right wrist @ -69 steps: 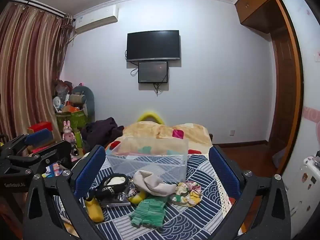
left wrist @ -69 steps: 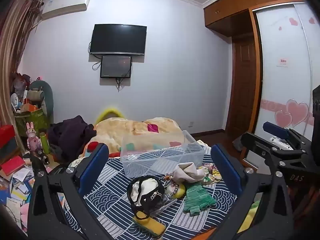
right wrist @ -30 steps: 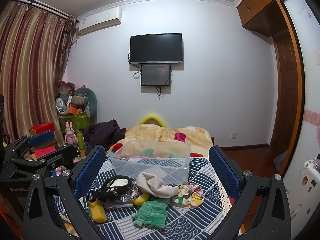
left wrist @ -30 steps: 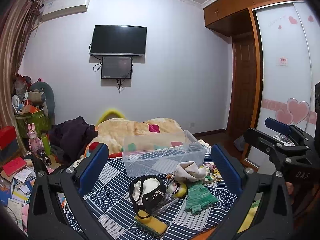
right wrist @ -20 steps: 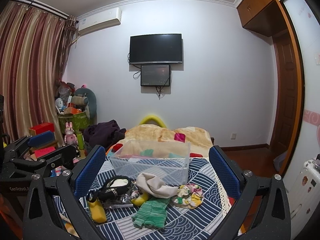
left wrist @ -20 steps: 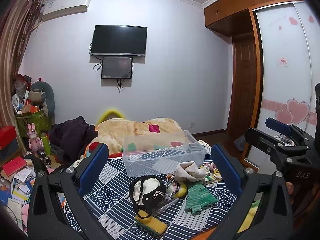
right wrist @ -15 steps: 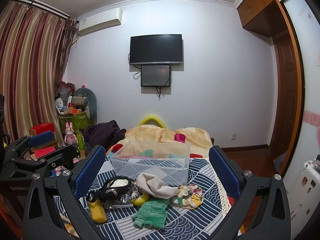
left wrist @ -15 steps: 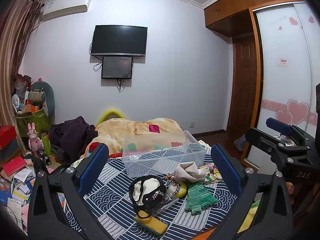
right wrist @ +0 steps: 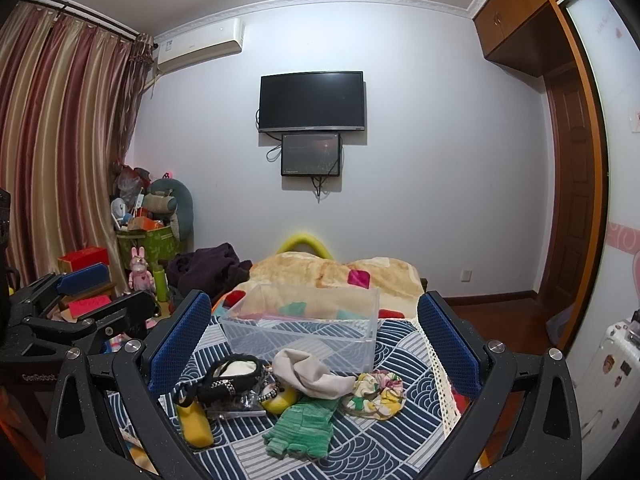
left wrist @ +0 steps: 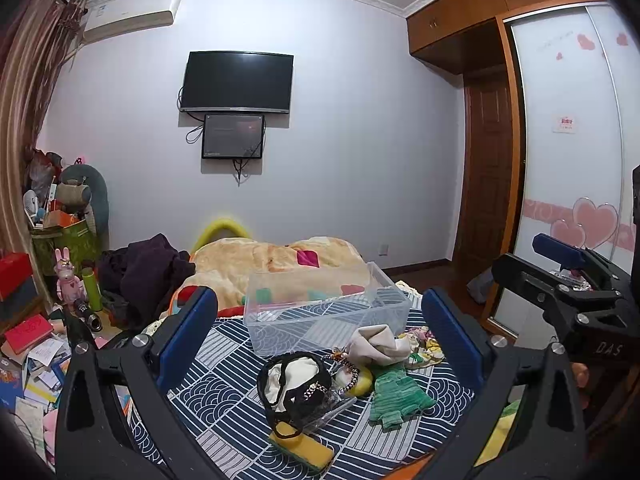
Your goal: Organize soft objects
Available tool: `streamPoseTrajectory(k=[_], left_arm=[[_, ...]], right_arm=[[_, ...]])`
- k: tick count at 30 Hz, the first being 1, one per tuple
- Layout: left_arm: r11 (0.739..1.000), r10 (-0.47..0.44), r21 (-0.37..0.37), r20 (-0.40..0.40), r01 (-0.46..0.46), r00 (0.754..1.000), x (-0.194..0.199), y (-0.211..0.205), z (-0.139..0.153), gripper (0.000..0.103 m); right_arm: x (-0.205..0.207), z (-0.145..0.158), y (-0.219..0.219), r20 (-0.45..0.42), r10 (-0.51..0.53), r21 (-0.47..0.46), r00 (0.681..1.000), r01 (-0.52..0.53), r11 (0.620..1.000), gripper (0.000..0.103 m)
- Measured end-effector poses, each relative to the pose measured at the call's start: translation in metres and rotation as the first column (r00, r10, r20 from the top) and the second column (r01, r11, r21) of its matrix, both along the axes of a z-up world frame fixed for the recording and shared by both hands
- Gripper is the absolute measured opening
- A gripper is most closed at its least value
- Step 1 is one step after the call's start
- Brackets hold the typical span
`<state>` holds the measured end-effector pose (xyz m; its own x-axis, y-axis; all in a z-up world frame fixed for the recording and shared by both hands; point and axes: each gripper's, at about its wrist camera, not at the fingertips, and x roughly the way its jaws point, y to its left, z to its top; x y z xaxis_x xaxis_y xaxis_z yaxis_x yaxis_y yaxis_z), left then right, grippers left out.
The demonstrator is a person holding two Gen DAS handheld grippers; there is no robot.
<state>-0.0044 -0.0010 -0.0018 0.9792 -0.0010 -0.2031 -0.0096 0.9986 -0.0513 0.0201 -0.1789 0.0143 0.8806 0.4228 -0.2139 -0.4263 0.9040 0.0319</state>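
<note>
Only from right: striped curtains (right wrist: 52,152).

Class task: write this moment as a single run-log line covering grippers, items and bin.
left gripper: open, holding nothing | right gripper: open, holding nothing | green glove, beige cloth: on bedspread | clear bin: no soft items inside

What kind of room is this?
Most likely a bedroom: there is a bed with a blanket, a wardrobe with heart stickers on its sliding door, and a TV on the wall.

White wall (right wrist: 420,160), mounted television (right wrist: 312,101), striped curtains (right wrist: 52,152), wooden wardrobe (left wrist: 460,24).
</note>
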Motion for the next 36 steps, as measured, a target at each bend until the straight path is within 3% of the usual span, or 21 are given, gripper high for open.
streamPoseTrajectory(k=[23,29,36], left_arm=[[1.0,-0.01,-0.005,-0.02,0.01,1.0,0.001,-0.001,-0.002,0.103],[0.999,-0.029,-0.048,-0.158,0.021,0.987,0.017,0.006,-0.026,0.103],[0.994,-0.03,-0.105,-0.37,-0.01,0.929,0.04,0.017,-0.085,0.103]], right_arm=[[-0.001,-0.001,0.0,0.006,-0.008,0.004,1.0,0.008,1.0,0.103],[0.011,-0.02,-0.002,-0.076,-0.009,0.005,0.997,0.009,1.0,0.103],[0.042,-0.073,-0.001,-0.27,-0.008,-0.039,0.963,-0.003,0.999,0.103]])
